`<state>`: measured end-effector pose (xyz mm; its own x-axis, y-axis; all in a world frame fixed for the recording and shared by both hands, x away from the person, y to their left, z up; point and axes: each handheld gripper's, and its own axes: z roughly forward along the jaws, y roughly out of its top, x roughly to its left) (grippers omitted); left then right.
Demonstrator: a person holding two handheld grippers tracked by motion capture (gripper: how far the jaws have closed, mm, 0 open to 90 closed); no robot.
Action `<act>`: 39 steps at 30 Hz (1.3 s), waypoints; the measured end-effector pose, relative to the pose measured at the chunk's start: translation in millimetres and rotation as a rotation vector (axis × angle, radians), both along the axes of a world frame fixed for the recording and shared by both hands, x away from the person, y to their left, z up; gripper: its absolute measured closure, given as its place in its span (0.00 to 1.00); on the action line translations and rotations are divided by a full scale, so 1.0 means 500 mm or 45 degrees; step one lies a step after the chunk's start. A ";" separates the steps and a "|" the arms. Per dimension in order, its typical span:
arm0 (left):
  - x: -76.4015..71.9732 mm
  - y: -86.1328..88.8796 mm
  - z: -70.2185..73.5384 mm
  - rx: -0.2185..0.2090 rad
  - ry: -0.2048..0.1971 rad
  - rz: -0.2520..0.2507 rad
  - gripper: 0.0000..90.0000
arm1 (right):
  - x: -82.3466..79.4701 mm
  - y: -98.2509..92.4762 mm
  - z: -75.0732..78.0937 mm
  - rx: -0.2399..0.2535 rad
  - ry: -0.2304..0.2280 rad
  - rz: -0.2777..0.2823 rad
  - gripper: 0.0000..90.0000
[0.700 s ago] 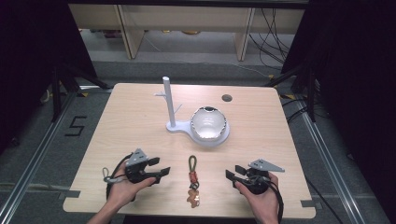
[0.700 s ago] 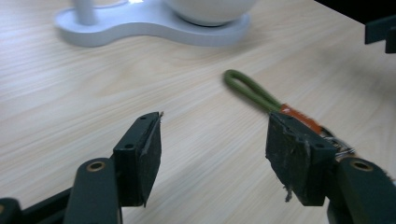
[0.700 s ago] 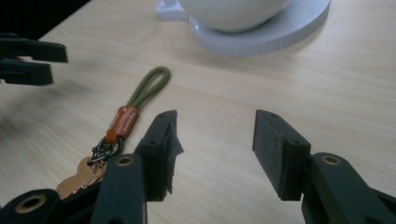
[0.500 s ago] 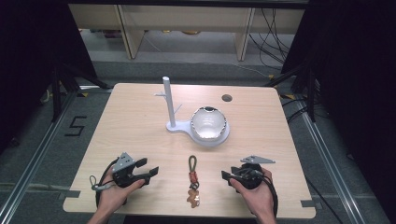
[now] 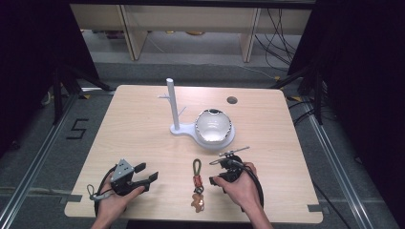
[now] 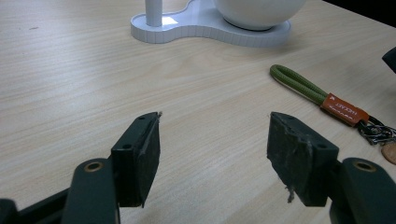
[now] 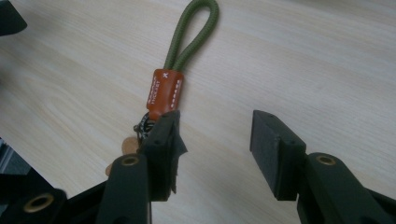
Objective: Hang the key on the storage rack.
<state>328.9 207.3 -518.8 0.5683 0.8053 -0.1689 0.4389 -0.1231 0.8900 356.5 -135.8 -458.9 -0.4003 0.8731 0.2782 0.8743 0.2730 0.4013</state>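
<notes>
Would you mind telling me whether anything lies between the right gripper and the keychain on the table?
Nothing visible does. The right gripper sits right beside the keychain with its fingers open; one finger already reaches the orange tag, with bare table between the fingers. The white stand and bowl are farther back.

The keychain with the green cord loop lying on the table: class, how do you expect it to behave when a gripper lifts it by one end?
The keychain will probably go floppy: its green cord loop looks like soft rope, so it should hang and swing. It seems light, a thin cord with an orange tab. The small pendant may dangle from its metal ring.
</notes>
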 end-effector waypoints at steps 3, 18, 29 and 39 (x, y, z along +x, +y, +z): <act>0.000 -0.001 0.001 0.009 0.002 0.003 0.38 | 0.013 0.021 0.001 -0.058 0.060 0.028 0.59; -0.001 -0.003 -0.003 0.002 0.002 -0.007 0.38 | 0.050 0.109 -0.011 -0.199 0.157 0.126 0.59; -0.004 -0.004 -0.004 0.026 0.003 -0.013 0.38 | 0.060 0.142 -0.023 -0.259 0.157 0.144 0.57; -0.003 -0.004 -0.006 0.013 0.007 -0.015 0.38 | 0.063 0.156 -0.030 -0.291 0.198 0.176 0.57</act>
